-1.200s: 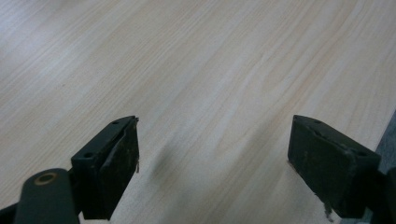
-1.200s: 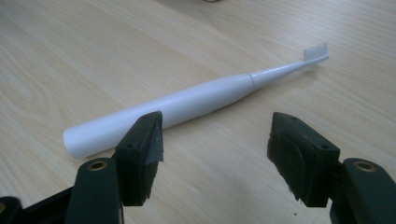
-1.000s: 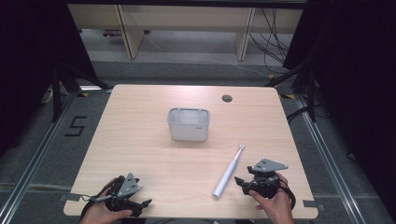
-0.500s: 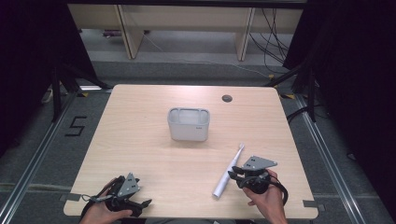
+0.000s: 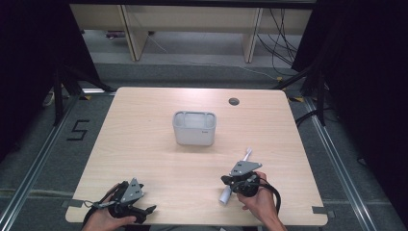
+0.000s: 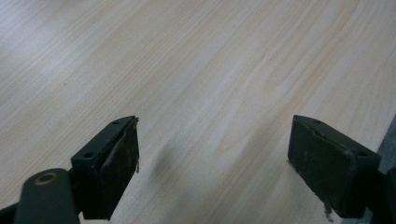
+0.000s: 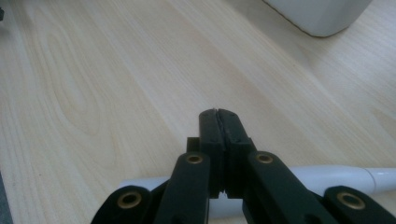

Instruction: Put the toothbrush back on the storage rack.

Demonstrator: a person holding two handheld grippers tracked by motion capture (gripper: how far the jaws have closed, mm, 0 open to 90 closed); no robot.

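Now | right gripper [image 7: 219, 116]: jaws just closed, pressed together empty above toothbrush [image 7: 327, 181] | left gripper [image 6: 212, 154]: wide open, empty, parked on table [image 5: 144, 144].

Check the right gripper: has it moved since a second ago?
Yes. The right gripper has slid left along the table's near edge, from right of the white electric toothbrush to above its handle, and its jaws have just closed together.

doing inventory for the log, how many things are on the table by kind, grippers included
grippers: 2, left gripper and right gripper
electric toothbrush: 1, white, lying flat under the right gripper
holder: 1, grey-white container mid-table
total: 4
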